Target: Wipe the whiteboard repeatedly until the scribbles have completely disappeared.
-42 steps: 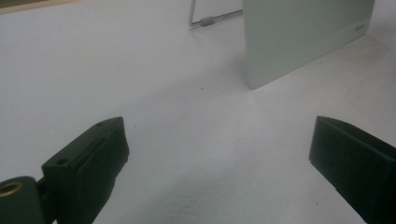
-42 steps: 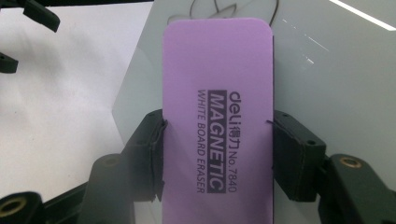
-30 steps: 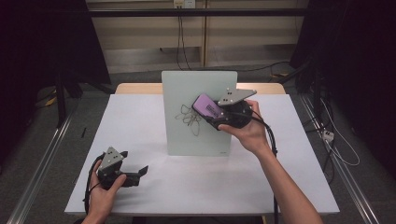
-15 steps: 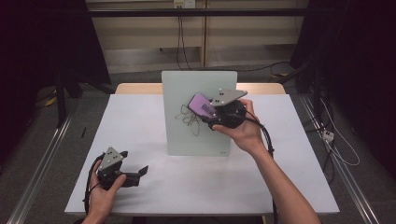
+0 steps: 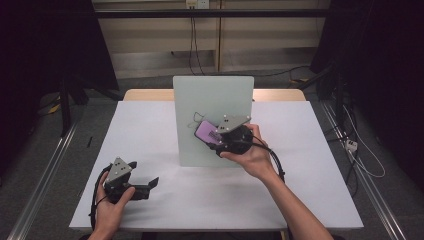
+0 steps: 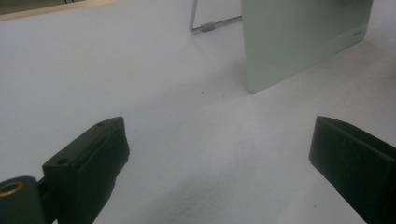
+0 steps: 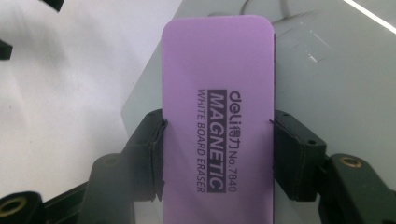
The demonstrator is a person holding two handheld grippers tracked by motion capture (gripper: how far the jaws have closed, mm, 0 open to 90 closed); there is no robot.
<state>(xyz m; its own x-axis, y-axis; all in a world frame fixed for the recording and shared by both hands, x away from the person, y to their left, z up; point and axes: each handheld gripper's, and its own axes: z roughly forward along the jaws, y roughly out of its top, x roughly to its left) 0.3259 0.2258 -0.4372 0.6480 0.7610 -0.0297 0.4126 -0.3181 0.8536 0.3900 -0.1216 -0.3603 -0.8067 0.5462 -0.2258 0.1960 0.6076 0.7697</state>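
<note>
White cloth covers the table (image 5: 310, 165), with dark floor and cables around it; near the middle stands a pale whiteboard (image 5: 212, 95), propped upright on a wire stand whose foot shows in the left gripper view (image 6: 205, 25); faint scribbled lines (image 5: 197, 119) mark its face above the eraser; the right gripper (image 5: 216, 139) holds a purple whiteboard eraser (image 7: 217, 107) clamped across its short width, one black jaw pressing on each long edge, so the eraser's long axis runs straight out ahead along the jaws; in the high view the eraser (image 5: 207, 132) lies against or just off the board's lower middle, with the scribble just above and to the left of it; whether the felt face actually touches the board I cannot tell; the next wipe turns on this: the marks lie up the board from the eraser's leading end, so the stroke would have to travel upward and slightly left with the flat face kept parallel to the board; the left gripper (image 5: 142, 186) rests low on the cloth near the front left corner, well apart from the board, its jaws spread wide with nothing between them; the right hand (image 5: 252, 155) is by far the nearer to the work
</note>
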